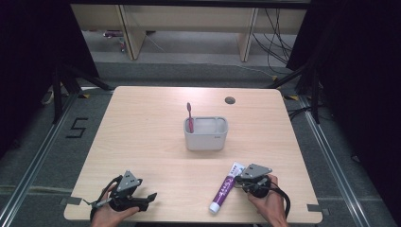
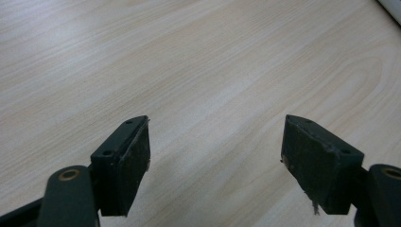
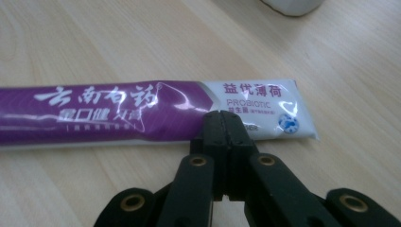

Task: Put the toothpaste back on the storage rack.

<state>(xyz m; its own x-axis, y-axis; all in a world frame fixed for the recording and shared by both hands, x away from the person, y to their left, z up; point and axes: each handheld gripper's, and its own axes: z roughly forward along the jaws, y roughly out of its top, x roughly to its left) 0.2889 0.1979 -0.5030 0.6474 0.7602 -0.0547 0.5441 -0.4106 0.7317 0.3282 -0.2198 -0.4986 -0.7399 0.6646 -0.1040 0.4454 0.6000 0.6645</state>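
Observation:
A purple and white toothpaste tube (image 1: 226, 187) (image 3: 142, 113) lies flat on the wooden table near the front right. My right gripper (image 1: 239, 182) (image 3: 222, 116) is shut, its jaws pressed together with their tips at the tube's near edge by the white end. A pale grey holder (image 1: 205, 137) stands mid-table with a pink toothbrush (image 1: 189, 116) upright in its left compartment. At the front left, my left gripper (image 1: 149, 197) (image 2: 215, 142) hovers open over bare wood, nothing between its jaws.
A round cable hole (image 1: 230, 100) sits near the table's (image 1: 142, 123) far edge. The holder's base (image 3: 293, 4) shows beyond the tube in the right gripper view. Dark floor and metal rails surround the table.

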